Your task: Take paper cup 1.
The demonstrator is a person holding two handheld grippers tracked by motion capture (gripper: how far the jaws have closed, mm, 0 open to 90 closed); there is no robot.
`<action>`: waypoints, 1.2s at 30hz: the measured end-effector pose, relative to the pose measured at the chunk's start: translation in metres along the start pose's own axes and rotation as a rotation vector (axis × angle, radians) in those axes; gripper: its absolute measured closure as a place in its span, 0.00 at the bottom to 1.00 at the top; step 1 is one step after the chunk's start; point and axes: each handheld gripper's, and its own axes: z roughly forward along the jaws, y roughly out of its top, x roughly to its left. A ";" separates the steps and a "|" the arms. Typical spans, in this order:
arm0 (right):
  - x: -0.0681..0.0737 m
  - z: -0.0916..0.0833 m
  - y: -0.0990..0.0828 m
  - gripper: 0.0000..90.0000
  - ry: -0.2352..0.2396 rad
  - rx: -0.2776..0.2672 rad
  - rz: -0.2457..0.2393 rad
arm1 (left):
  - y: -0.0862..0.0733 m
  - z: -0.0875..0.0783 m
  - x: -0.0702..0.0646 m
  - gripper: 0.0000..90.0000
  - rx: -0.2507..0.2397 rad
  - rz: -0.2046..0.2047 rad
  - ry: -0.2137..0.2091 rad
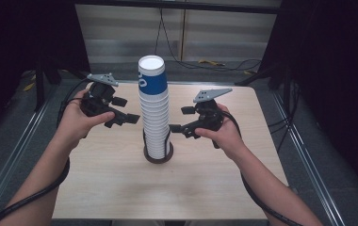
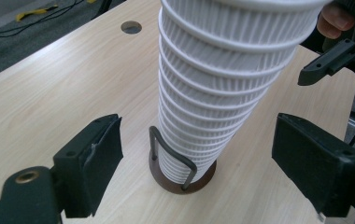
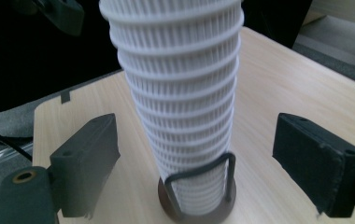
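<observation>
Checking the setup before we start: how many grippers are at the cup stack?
2: the left gripper left of the cup stack, the right gripper on its right, both open, neither touching it.

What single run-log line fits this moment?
left gripper: open, beside cup stack | right gripper: open, opposite side | stack: upright in holder | contact: none seen

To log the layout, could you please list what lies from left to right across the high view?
Left gripper → cup stack in its holder → right gripper, all over the table.
</observation>
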 end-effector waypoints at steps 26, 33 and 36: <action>0.011 0.021 0.045 0.15 0.004 -0.075 -0.024 | 0.027 -0.022 -0.003 0.18 -0.024 0.053 -0.021; 0.012 0.025 0.048 0.15 0.009 -0.079 -0.018 | 0.035 -0.020 -0.005 0.18 -0.016 0.058 -0.014; 0.011 0.026 0.048 0.15 0.003 -0.078 -0.019 | 0.040 -0.020 -0.006 0.18 -0.027 0.057 -0.015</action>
